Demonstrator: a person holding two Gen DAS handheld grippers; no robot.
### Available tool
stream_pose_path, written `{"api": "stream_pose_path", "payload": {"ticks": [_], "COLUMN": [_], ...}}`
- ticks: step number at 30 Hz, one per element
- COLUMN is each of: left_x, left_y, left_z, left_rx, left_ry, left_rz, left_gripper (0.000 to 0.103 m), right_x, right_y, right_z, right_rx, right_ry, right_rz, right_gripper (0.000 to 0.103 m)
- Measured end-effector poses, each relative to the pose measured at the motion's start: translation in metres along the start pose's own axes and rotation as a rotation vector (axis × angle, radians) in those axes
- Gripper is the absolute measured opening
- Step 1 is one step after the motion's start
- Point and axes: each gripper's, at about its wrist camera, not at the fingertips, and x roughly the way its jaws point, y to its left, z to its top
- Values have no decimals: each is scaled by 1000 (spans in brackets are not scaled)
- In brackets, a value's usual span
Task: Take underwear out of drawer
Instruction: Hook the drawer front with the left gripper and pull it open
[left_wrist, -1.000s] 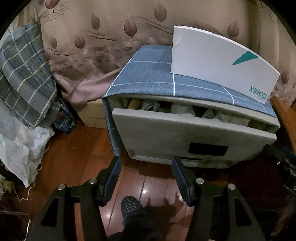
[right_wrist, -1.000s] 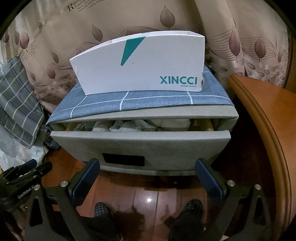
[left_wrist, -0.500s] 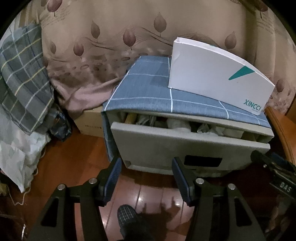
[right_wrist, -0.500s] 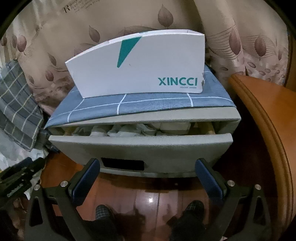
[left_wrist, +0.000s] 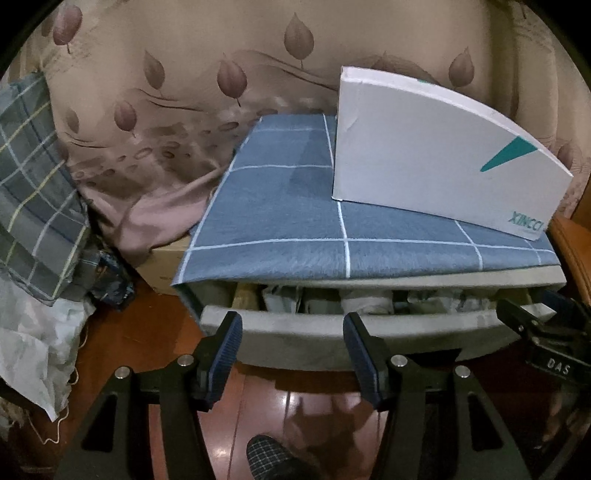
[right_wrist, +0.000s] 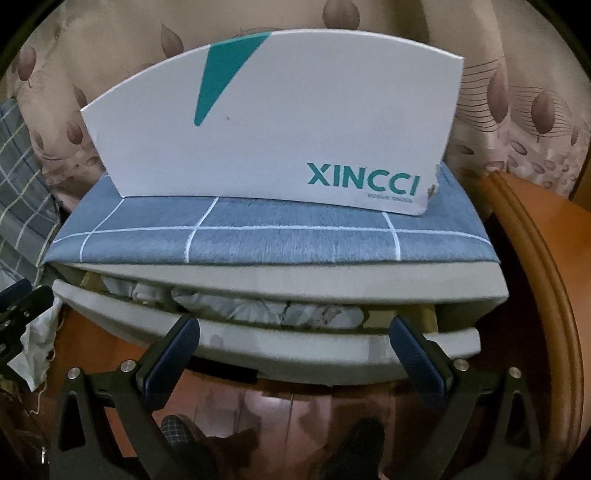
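Two grippers we hold, left gripper (left_wrist: 291, 354) and right gripper (right_wrist: 293, 356), jaws spread wide, low in frame before the part-open drawer (right_wrist: 258, 347) of folded underwear (right_wrist: 236, 308).

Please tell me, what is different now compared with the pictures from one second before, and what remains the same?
Both grippers moved forward toward the drawer: the left gripper and right gripper now have their fingers close before its front panel, which looks larger in both views. Neither has taken hold of anything; both are open. The drawer stays partly pulled out with the folded clothes inside, and the white box remains on top.
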Motion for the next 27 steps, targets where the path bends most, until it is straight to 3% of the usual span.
{"api": "stream_pose_path", "payload": {"ticks": [12, 22, 27], "left_x": [52, 73, 71], "left_y": [-21, -20, -18], "left_z": [7, 13, 10], "left_rx": [62, 36, 71], "left_ry": [40, 95, 138], "left_rz": [-7, -40, -56], "left_gripper": [58, 58, 59], "right_x": [24, 45, 44], "right_y": [-2, -6, -5], "right_z": [4, 17, 19], "right_rx": [7, 21, 23], "right_ry": [30, 72, 108], "right_rz": [10, 8, 9], "right_gripper": [102, 102, 102]}}
